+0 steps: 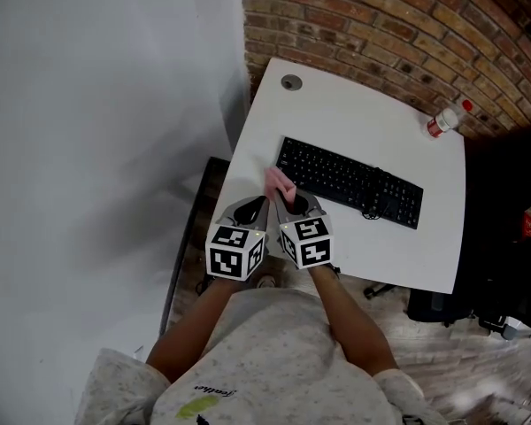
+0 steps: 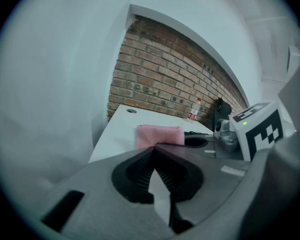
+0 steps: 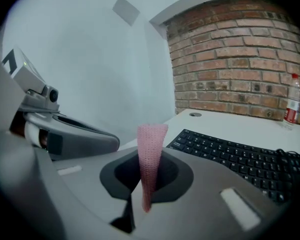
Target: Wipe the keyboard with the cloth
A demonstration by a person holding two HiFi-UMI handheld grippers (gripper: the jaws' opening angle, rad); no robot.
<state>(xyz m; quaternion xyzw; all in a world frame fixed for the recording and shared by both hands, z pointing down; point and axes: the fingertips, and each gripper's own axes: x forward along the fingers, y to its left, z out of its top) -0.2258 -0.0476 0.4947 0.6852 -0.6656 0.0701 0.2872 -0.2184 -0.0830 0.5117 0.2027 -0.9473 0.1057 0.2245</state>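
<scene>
Here, pink cloth (image 3: 151,136) pinched upright between right gripper (image 3: 150,158) jaws, left gripper (image 2: 155,147) jaws closed, empty, just beside

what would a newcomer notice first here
The pink cloth stands upright, pinched in the right gripper. Just beyond it a black keyboard lies on the white table, with a red-capped bottle at the far corner by the brick wall.
</scene>
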